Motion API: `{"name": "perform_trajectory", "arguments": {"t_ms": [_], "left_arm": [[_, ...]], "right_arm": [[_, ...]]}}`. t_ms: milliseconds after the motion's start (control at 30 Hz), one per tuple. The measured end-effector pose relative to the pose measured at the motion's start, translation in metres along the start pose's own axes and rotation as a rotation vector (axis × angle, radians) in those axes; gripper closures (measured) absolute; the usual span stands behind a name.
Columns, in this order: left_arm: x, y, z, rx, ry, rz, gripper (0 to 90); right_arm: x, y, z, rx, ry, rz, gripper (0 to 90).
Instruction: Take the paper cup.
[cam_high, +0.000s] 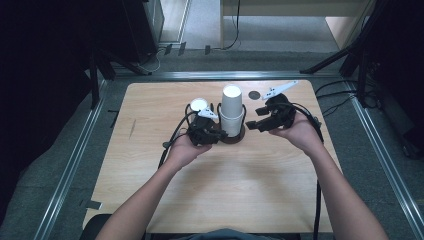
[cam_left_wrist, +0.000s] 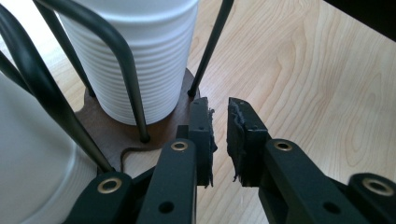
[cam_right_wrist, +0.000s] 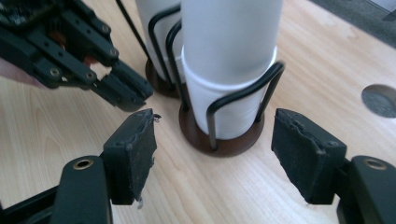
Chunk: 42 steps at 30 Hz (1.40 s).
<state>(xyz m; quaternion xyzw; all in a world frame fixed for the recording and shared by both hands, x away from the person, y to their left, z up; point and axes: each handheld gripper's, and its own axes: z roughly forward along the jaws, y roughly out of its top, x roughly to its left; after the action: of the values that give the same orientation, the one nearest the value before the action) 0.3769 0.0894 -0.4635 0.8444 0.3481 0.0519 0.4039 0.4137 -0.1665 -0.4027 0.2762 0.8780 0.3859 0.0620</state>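
Cup stack (cam_high: 232, 111) in wire holder, mid-table; left hand-held gripper (cam_high: 216, 134) clenched empty, right (cam_high: 253, 124) released.

Light wooden table (cam_high: 215, 190), round hole (cam_high: 255, 94) near its far edge

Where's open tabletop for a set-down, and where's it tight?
Free: the wide near half of the table, between the person's forearms and out to both side edges; also the far left corner. Tight: the middle strip, where the left gripper and right gripper flank the cup stack in its wire holder; a second cup stands behind the left gripper.
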Motion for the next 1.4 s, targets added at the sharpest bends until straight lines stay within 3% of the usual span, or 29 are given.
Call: {"name": "perform_trajectory", "arguments": {"t_ms": [267, 500, 900, 1400], "left_arm": [[0.004, 0.010, 0.002, 0.004, 0.017, 0.005, 85.5], [0.004, 0.017, 0.004, -0.005, 0.037, -0.005, 84.2], [0.005, 0.024, 0.006, -0.039, 0.056, -0.022, 83.4], [0.009, 0.024, 0.007, -0.039, 0.067, -0.024, 81.6]], "right_arm": [[-0.008, 0.024, -0.004, -0.032, -0.010, -0.007, 28.1], [-0.006, 0.043, 0.006, -0.036, 0.000, -0.025, 26.0], [-0.006, 0.059, 0.022, -0.002, 0.010, -0.049, 24.5], [-0.005, 0.074, 0.040, 0.020, 0.004, -0.056, 23.5]]}}
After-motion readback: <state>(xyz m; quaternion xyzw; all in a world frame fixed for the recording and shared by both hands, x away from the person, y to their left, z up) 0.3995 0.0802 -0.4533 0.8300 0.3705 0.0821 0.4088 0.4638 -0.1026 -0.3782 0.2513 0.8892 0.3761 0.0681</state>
